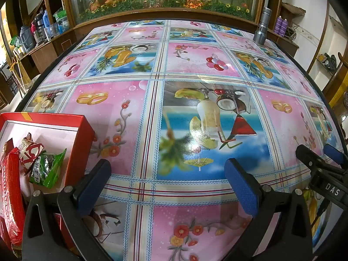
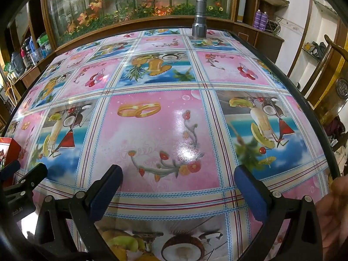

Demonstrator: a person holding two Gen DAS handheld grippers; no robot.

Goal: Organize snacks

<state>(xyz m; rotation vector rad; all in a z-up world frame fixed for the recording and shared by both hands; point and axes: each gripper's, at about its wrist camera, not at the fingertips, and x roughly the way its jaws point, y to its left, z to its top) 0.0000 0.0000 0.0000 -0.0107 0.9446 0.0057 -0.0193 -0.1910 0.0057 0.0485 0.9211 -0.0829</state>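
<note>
Both tools hover above the worktop (image 1: 195, 69), which is covered by a glossy printed cloth. The left hand-held gripper (image 1: 167, 187) has its blue-padded fingers spread wide apart with nothing between them. The right hand-held gripper (image 2: 178, 191) is likewise spread apart and carries nothing; in the left wrist view it appears at the near right edge.

The red box (image 1: 83, 143) sits at the near left of the worktop, just beside the left tool. It holds the snacks: a green packet (image 1: 46, 169) leaning toward the right wall, a red-and-white packet (image 1: 29, 150) touching it on the left, and a long red packet (image 1: 10, 189) at the near left. In the right wrist view only a corner of the box shows at the far left edge.

No loose snack is visible on the open cloth in either view. The only other item on the worktop is a grey flashlight (image 2: 198, 17), standing upright at the far edge, well apart from both tools.

Judgement: the sorting step appears complete or close to it, since every visible snack already lies inside the box. The next move calls either for checking areas outside these views for remaining packets, or for tidying the packets within the box. For the latter, the left tool is the better placed.
</note>
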